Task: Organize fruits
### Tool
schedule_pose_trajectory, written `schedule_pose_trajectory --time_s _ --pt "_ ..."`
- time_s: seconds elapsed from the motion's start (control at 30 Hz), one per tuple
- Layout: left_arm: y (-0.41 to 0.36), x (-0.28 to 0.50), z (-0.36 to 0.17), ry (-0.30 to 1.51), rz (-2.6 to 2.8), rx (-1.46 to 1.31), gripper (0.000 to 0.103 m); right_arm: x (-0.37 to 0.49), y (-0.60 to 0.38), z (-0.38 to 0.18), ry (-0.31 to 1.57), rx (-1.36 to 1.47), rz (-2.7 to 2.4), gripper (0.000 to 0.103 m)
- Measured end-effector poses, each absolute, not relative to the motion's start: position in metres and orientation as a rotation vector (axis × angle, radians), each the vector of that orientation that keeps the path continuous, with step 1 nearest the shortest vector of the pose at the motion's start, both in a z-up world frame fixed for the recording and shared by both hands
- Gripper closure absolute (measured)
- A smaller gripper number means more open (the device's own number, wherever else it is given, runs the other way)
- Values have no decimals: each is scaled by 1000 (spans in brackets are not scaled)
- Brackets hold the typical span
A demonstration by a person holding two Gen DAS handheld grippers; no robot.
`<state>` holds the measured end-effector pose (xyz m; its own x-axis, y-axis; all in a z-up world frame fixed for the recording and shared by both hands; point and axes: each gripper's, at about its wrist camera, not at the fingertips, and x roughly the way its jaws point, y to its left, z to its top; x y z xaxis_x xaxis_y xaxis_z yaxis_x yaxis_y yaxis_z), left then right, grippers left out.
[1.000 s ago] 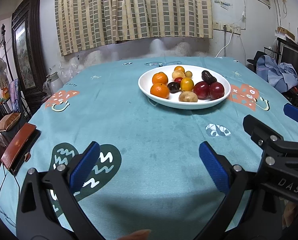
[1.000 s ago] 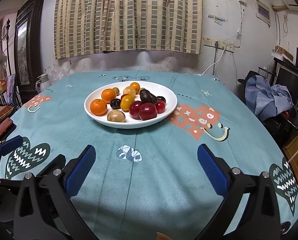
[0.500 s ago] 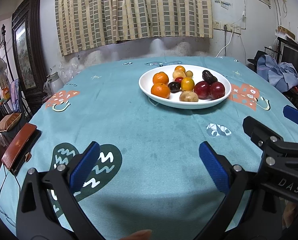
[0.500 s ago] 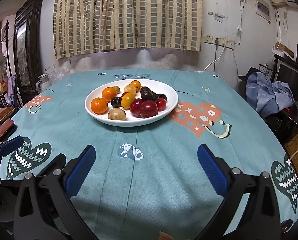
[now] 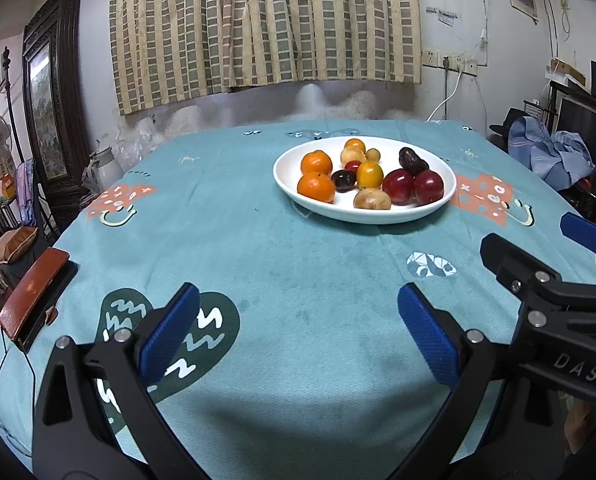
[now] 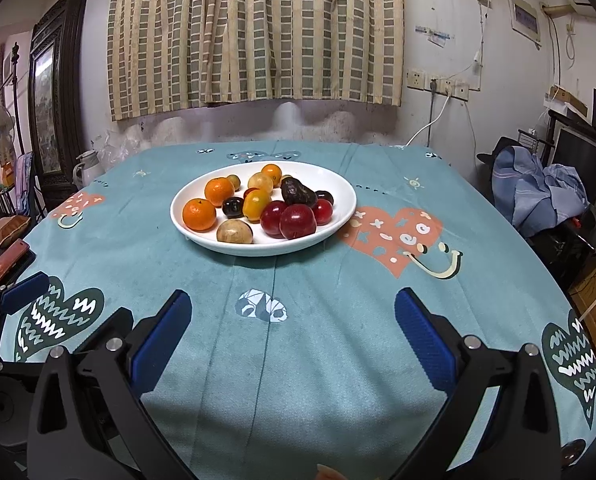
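Observation:
A white plate point(image 5: 446, 200) point(image 6: 342, 216) stands on the teal tablecloth and holds several fruits: oranges point(image 5: 316, 187) point(image 6: 199, 214), red plums point(image 5: 429, 187) point(image 6: 297, 221), a dark avocado point(image 5: 412, 161) point(image 6: 298, 193), a yellow fruit point(image 5: 369, 174) and a tan one point(image 6: 234, 232). My left gripper point(image 5: 298, 332) hovers open over the near cloth, well short of the plate, with nothing between its blue pads. My right gripper point(image 6: 292, 334) is open too, empty, facing the plate from the near edge. Its black frame shows at the right of the left wrist view.
A brown leather case point(image 5: 32, 294) lies at the table's left edge. A white kettle point(image 6: 86, 164) sits by the far left corner. Blue clothes point(image 6: 538, 188) are piled on furniture to the right. A curtain and wall stand behind the table.
Both grippers have edged slightly forward toward the plate. Their jaws stay open and nothing on the plate has moved.

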<state>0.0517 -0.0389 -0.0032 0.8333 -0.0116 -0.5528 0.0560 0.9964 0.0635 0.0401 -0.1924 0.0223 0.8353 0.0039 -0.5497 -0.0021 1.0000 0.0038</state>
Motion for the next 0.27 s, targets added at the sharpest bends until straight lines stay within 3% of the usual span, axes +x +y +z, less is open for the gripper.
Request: schedule_pose_trajectory --time_s 0.27 --pt "-37 54 -4 608 -32 84 2 41 -192 22 585 3 -3 1"
